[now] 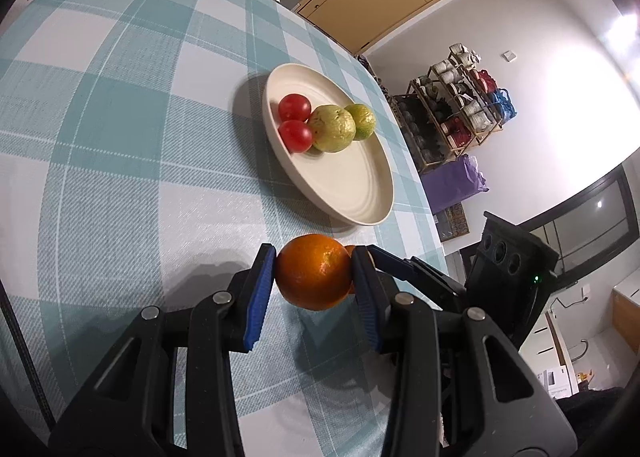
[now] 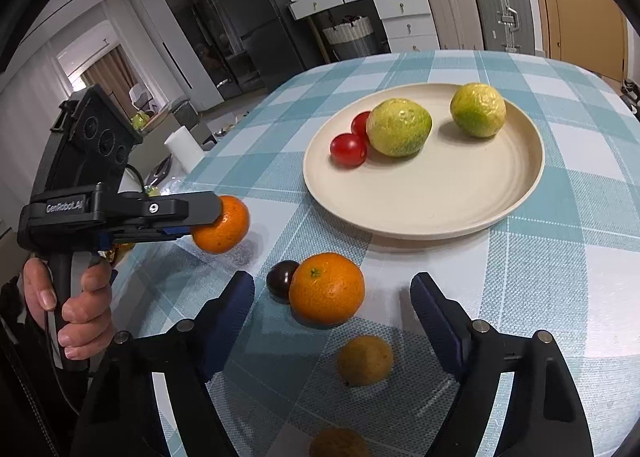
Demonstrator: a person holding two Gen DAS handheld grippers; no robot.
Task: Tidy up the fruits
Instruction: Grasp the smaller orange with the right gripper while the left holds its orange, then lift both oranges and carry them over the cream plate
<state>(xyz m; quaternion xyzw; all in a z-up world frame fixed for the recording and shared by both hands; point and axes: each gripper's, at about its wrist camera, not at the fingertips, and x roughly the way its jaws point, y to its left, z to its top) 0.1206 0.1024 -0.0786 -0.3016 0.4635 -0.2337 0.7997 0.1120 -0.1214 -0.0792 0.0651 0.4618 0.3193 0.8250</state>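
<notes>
My left gripper (image 1: 313,271) is shut on an orange (image 1: 314,277) and holds it just above the checked tablecloth, short of the cream plate (image 1: 360,193). The held orange also shows in the right wrist view (image 2: 222,225), in the left gripper (image 2: 208,223). The plate (image 2: 440,201) carries two red tomatoes (image 2: 349,149), and two green-yellow citrus fruits (image 2: 399,133) (image 2: 478,109). My right gripper (image 2: 332,297) is open, its fingers either side of a second orange (image 2: 327,294) on the cloth. A dark plum (image 2: 282,280) touches that orange's left side.
Two brownish fruits (image 2: 365,360) (image 2: 339,443) lie on the cloth between my right gripper's arms. The table edge (image 1: 420,185) runs just right of the plate. A shelf rack (image 1: 456,113) stands past the table. Suitcases (image 2: 500,9) and drawers stand behind it.
</notes>
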